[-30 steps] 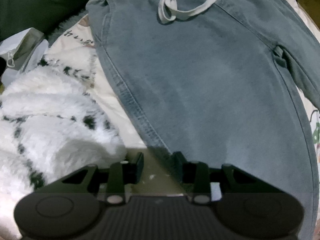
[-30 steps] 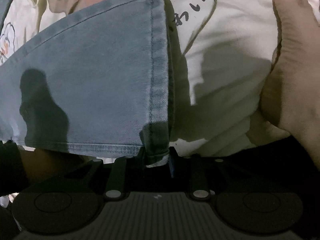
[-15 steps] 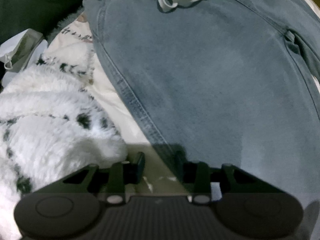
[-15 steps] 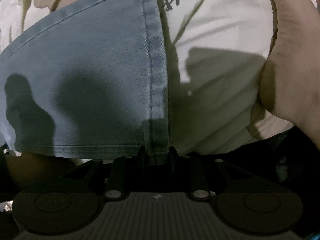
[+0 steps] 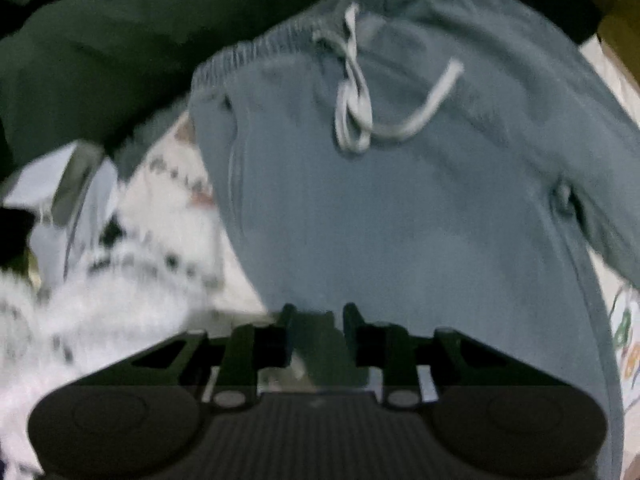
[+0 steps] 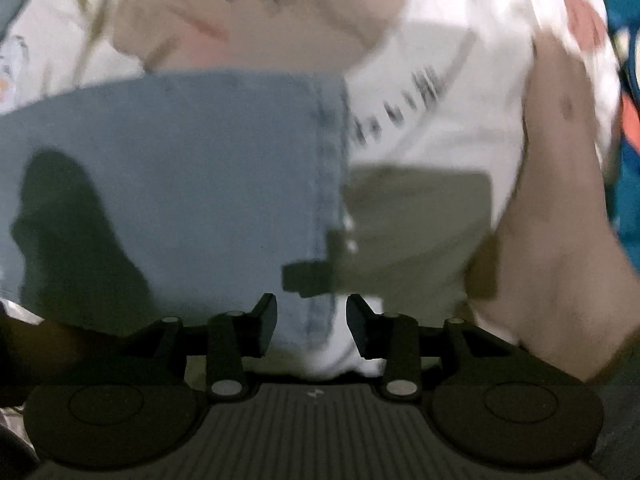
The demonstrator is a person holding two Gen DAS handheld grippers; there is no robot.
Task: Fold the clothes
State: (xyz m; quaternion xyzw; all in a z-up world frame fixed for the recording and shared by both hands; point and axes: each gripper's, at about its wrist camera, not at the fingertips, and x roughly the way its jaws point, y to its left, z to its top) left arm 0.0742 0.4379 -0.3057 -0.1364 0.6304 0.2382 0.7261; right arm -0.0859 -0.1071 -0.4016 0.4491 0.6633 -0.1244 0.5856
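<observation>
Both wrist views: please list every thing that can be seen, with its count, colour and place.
jeans: one, light blue, spread over the bedsheet; waistband far in the left view, leg hem near in the right view
drawstring: one, white, at the waistband
bedsheet: one, white with prints, under everything
fluffy garment: one, white with black spots, left of the jeans
dark cloth: one, dark green, far left
hand: one, bare, right edge of the right view
left gripper: black, fabric between its jaws
right gripper: black, jaws apart over the hem
</observation>
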